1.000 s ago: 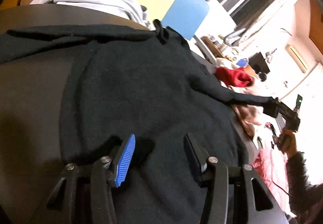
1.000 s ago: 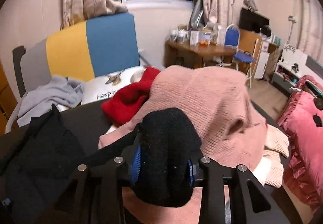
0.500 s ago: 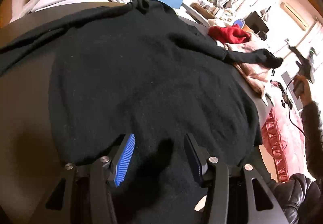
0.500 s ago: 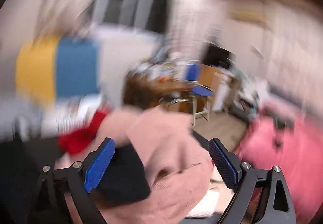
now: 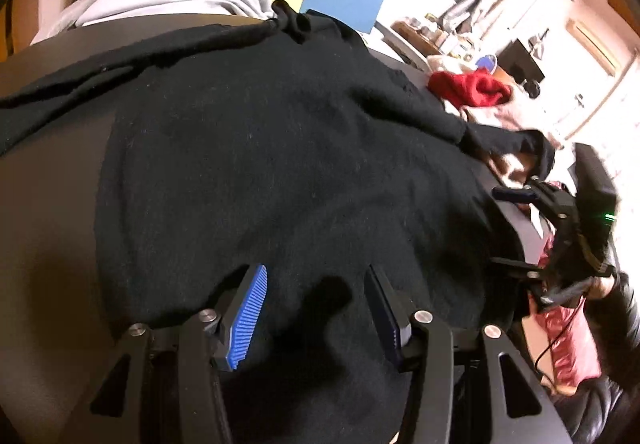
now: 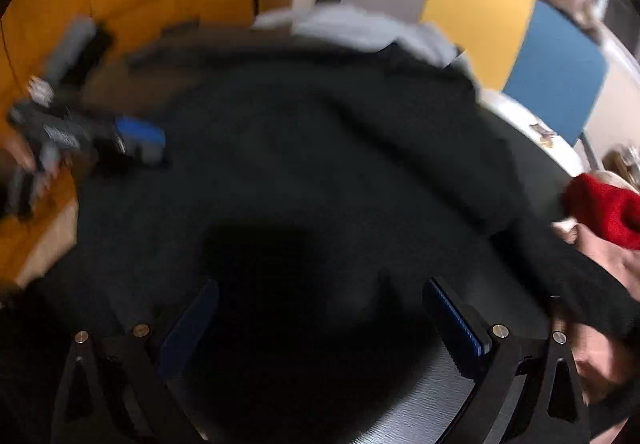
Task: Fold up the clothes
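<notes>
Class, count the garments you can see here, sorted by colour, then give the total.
Black: 1, the black sweater spread on the table
Grey: 1, the grey garment behind it
Red: 1, the red garment
Pink: 1, the pink garment partly under the sleeve
Total: 4

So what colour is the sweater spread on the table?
Black. The sweater shows best in the left wrist view; the right wrist view is blurred.

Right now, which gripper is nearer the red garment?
Right. The right gripper is off the sweater's right edge, near the red garment beyond the sleeve. The left gripper is at the black sweater's near hem, farther away.
</notes>
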{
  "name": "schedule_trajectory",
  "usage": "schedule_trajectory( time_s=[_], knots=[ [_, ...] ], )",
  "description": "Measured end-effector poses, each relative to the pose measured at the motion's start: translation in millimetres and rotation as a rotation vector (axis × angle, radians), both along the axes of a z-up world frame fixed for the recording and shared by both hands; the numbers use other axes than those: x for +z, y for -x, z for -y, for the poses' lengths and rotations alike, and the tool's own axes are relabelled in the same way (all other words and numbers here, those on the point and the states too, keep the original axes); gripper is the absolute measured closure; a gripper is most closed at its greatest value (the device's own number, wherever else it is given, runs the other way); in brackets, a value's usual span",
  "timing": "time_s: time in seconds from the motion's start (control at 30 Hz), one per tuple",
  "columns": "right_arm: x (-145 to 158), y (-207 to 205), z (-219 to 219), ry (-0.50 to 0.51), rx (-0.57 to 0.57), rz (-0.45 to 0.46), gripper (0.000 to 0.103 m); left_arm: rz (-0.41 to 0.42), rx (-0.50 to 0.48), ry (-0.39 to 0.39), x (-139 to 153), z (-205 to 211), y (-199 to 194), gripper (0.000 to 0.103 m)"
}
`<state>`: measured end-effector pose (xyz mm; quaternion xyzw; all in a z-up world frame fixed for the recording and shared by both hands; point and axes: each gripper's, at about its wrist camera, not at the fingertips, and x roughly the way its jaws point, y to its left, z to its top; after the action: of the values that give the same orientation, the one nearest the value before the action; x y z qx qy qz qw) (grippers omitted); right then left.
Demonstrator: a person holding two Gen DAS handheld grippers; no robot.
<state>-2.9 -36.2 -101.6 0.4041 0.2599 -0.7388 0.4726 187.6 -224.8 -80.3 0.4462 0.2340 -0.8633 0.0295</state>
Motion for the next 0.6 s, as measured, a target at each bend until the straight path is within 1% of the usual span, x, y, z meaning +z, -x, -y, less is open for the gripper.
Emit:
schedule_trajectory(
  time_s=[0.07,0.1,0.13,0.17,0.2,0.27,0.37,0.4,0.43,0.47,0.5,0.53,0.6],
  knots=[
    [-23,-5,9,-0.058,0.005,0.044,0.0,-0.003,-0.011,-0.008,-2,-2,-10,0.052],
    [-30,-8,6,-0.074,-0.001,0.062,0.0,-0.007,-0.011,-0.025,-3,-2,-16,0.052],
    [-30,-10,-6,-0.072,-0.02,0.075,0.0,-0.013,-0.01,-0.054,-4,-2,-22,0.052],
    [-30,-15,-17,-0.081,-0.028,0.076,0.0,-0.016,-0.014,-0.079,-5,-3,-26,0.052],
    [-31,-22,-26,-0.103,-0.024,0.066,0.0,-0.016,-0.018,-0.089,-6,-5,-29,0.052],
    [-34,-41,-39,-0.176,-0.01,0.034,0.0,-0.006,-0.028,-0.075,-5,-10,-32,0.052],
    [-38,-61,-44,-0.268,0.025,-0.011,0.0,0.028,-0.057,-0.069,-1,-19,-29,0.052],
    [-38,-64,-43,-0.284,0.032,-0.004,0.0,0.032,-0.062,-0.074,2,-20,-27,0.052],
    [-35,-63,-41,-0.29,0.035,0.024,0.0,0.027,-0.06,-0.08,5,-19,-25,0.052],
    [-28,-57,-39,-0.271,0.029,0.076,0.0,0.022,-0.059,-0.086,8,-18,-23,0.052],
    [-18,-49,-38,-0.23,0.016,0.14,0.0,0.005,-0.05,-0.093,12,-14,-21,0.051],
    [-7,-40,-35,-0.184,0.002,0.172,0.0,-0.026,-0.035,-0.1,17,-7,-18,0.051],
    [17,-22,-30,-0.081,-0.03,0.15,0.0,-0.063,0.01,-0.103,22,9,-7,0.051]
  ],
)
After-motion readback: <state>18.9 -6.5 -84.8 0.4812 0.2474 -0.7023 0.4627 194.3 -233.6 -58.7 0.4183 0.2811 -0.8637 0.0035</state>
